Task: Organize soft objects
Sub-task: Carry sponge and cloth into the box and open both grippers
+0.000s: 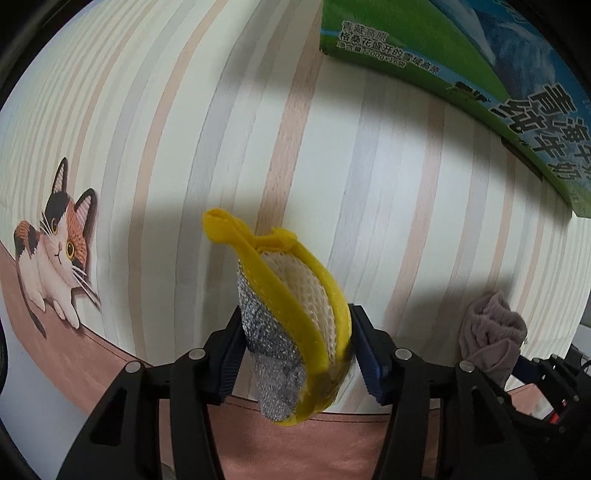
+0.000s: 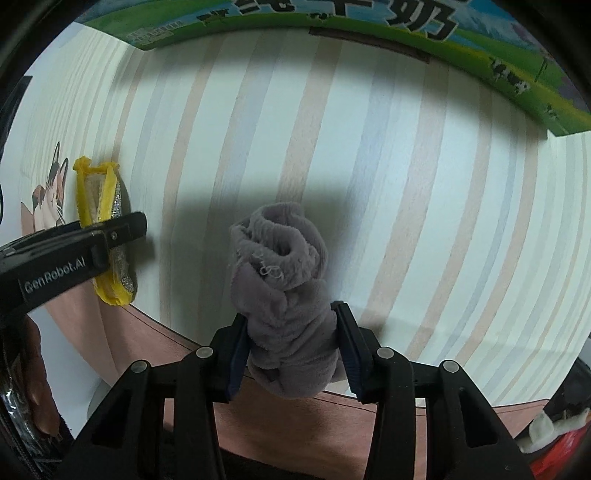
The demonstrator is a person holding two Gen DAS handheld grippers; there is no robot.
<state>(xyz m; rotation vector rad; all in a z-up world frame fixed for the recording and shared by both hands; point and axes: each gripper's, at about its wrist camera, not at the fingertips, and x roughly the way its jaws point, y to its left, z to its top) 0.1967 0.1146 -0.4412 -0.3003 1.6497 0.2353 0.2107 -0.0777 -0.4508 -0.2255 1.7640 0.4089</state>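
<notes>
My left gripper (image 1: 295, 347) is shut on a yellow-framed scrub sponge (image 1: 291, 317) with white mesh and a silver side, held upright above the striped mat (image 1: 406, 184). The sponge also shows in the right wrist view (image 2: 103, 221), gripped by the left gripper's finger (image 2: 110, 230). My right gripper (image 2: 290, 347) is shut on a rolled grey-purple plush sock (image 2: 284, 295), held above the mat. The sock also shows at the right of the left wrist view (image 1: 491, 332).
A green milk carton box (image 1: 480, 74) stands at the far side of the mat and shows in the right wrist view (image 2: 332, 22). A calico cat picture (image 1: 55, 251) is printed on the mat's left. A pink border (image 1: 314, 443) runs along the near edge.
</notes>
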